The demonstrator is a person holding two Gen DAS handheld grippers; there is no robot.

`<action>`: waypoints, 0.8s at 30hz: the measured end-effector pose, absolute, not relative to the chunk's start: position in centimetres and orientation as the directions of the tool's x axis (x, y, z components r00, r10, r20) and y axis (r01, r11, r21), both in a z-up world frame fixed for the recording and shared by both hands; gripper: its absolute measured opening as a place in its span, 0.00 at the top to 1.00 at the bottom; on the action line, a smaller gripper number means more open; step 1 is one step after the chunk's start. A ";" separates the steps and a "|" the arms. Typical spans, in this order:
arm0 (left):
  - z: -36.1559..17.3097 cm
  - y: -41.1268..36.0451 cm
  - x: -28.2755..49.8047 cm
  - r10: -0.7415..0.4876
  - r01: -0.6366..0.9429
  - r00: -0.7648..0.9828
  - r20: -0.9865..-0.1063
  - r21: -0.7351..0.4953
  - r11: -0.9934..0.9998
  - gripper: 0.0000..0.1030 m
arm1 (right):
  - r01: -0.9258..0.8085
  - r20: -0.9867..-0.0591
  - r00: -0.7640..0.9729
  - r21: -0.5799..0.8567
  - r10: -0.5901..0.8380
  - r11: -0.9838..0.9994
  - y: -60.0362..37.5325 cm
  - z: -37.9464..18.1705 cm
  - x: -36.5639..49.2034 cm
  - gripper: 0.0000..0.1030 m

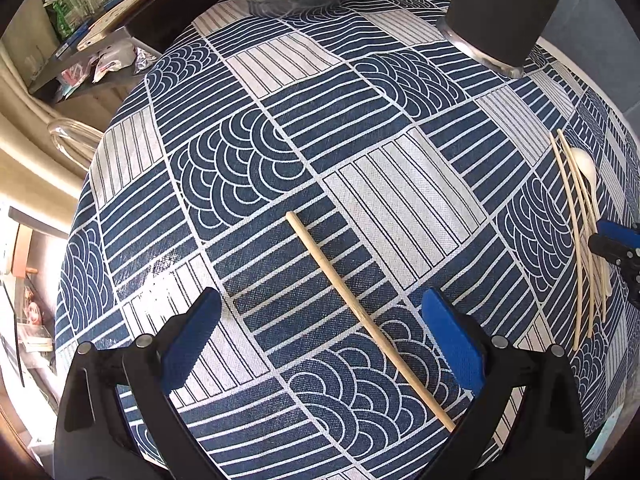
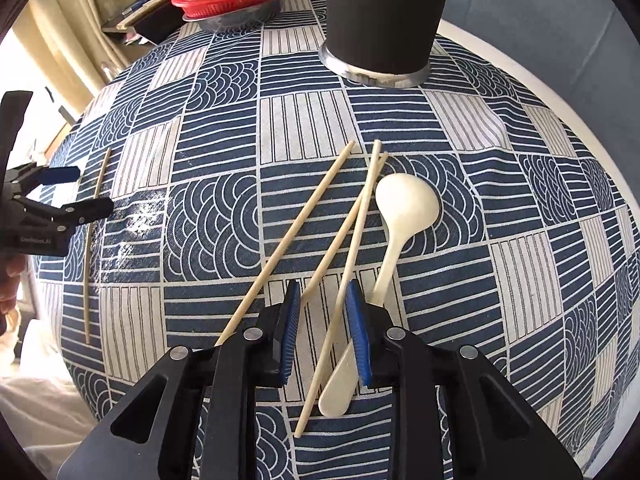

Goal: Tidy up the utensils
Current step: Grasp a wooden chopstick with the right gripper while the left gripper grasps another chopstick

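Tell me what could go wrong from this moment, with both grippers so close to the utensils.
1. The right gripper is open around two chopsticks that cross each other, with the white spoon handle close beside one pad. Closing may catch the spoon too, or pinch only one stick.
2. The left gripper is open over a single chopstick lying diagonally; a grip could twist or roll it.
3. The black utensil holder is tall; a careless insertion might tip it.

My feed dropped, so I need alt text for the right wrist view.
The right gripper, jaws open, straddles two crossed chopsticks beside a white spoon on a blue patterned tablecloth. A third chopstick lies left, a dark holder stands behind, and the left gripper hovers over a lone chopstick.
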State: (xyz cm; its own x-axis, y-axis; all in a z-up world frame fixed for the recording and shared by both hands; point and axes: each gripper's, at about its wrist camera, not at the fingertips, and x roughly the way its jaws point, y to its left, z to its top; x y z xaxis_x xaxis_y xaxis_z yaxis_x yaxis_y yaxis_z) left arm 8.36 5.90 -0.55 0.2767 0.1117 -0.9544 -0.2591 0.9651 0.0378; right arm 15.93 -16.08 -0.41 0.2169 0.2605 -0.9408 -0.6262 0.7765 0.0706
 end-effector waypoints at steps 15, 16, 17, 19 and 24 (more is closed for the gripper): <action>0.1 3.2 6.0 0.113 -0.262 0.332 -0.936 0.024 0.965 0.29 | -0.598 -0.921 0.162 0.194 0.355 0.778 -18.2 -0.5 16.7 0.94; 0.3 3.1 5.9 0.103 -0.243 0.335 -0.937 0.020 0.970 0.34 | -0.590 -0.916 0.156 0.214 0.370 0.778 -18.5 -0.5 16.8 0.94; 0.5 3.0 5.8 0.098 -0.232 0.334 -0.937 0.019 0.972 0.45 | -0.584 -0.912 0.153 0.227 0.381 0.779 -18.7 -0.5 16.7 0.95; 0.9 3.0 5.7 0.074 -0.202 0.329 -0.941 0.007 0.979 0.71 | -0.577 -0.906 0.162 0.235 0.391 0.782 -19.0 -0.3 16.6 0.95; 0.9 5.1 5.4 -0.028 -0.192 0.302 -0.953 -0.090 0.977 0.95 | -0.576 -0.895 0.178 0.242 0.409 0.781 -19.4 0.4 16.1 0.95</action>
State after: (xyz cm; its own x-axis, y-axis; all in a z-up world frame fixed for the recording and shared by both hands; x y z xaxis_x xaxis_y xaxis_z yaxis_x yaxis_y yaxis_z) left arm 5.38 5.06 0.86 0.3023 -0.0285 -0.9528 -0.1924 0.9771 -0.0903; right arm 16.15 -19.39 0.41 0.1780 0.4093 -0.8949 -0.5761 0.7806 0.2424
